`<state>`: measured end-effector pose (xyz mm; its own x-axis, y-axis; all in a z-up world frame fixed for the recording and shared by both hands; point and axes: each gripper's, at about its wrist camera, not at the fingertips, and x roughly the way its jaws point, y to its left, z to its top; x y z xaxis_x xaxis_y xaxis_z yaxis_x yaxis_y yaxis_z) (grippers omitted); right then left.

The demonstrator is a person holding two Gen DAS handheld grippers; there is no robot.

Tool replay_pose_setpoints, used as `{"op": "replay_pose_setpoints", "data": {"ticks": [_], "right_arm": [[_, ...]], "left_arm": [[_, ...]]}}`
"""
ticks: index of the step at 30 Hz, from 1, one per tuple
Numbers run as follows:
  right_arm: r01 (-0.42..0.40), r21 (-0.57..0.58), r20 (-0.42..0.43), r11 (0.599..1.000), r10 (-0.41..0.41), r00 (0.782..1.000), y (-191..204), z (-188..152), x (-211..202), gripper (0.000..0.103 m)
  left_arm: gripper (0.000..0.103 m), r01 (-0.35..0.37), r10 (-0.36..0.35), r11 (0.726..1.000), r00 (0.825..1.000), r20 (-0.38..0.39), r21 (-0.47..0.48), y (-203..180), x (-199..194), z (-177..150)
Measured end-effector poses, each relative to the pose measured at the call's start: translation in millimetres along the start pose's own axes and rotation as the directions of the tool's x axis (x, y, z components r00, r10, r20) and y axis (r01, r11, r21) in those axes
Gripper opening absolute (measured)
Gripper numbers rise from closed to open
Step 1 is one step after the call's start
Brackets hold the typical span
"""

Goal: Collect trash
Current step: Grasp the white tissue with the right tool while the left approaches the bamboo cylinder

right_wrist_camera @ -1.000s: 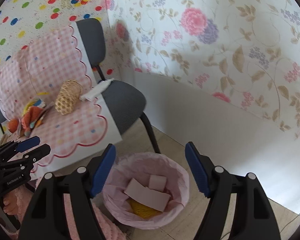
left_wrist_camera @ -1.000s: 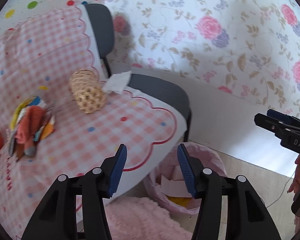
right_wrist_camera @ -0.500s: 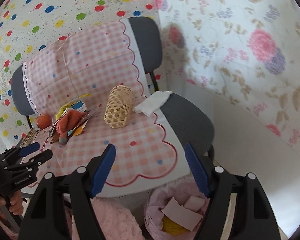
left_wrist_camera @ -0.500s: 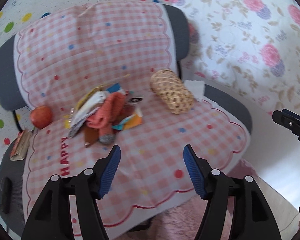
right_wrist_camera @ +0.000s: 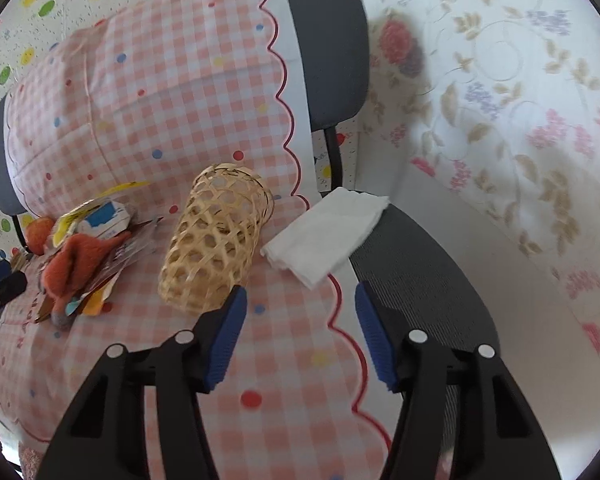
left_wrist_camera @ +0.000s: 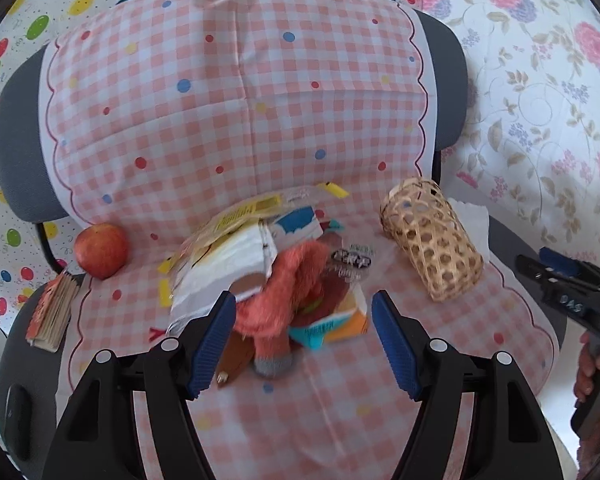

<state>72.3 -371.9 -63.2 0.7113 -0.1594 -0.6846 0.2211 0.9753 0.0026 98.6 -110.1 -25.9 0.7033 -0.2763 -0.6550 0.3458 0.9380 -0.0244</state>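
Trash is lying on the gingham-covered grey chair (left_wrist_camera: 444, 60): crumpled wrappers (left_wrist_camera: 236, 256) framed by the emptily opening left gripper (left_wrist_camera: 303, 342), a white tissue (right_wrist_camera: 328, 232) ahead of the emptily closing right gripper (right_wrist_camera: 298, 338).

A red apple (left_wrist_camera: 101, 250) sits well left of the fingers; a woven bamboo basket (left_wrist_camera: 432, 240) lies on its side, up right.

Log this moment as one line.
left tool: opening, empty, over wrapper pile | right tool: closing, empty, near white tissue | woven basket: on side
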Motion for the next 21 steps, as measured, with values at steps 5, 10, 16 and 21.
{"op": "replay_pose_setpoints", "data": {"ticks": [5,10,16,21], "right_arm": [[0.004,0.001,-0.085,1.0,-0.004,0.996,-6,23,55,0.056],[-0.082,0.027,-0.182,0.996,0.086,0.98,-12,39,101,0.057],[-0.032,-0.168,-0.207,0.985,-0.003,0.978,6,30,113,0.055],[-0.009,-0.131,-0.196,0.991,-0.017,0.981,-4,19,94,0.005]], "left_arm": [[0.071,0.0,0.0,1.0,1.0,-0.012,0.006,-14,26,21],[0.071,0.024,-0.024,0.999,0.999,-0.027,0.03,-30,41,36],[0.079,0.051,-0.049,0.997,0.998,-0.03,0.063,-56,52,47],[0.082,0.091,-0.089,0.994,0.995,-0.051,0.056,-77,58,50]]}}
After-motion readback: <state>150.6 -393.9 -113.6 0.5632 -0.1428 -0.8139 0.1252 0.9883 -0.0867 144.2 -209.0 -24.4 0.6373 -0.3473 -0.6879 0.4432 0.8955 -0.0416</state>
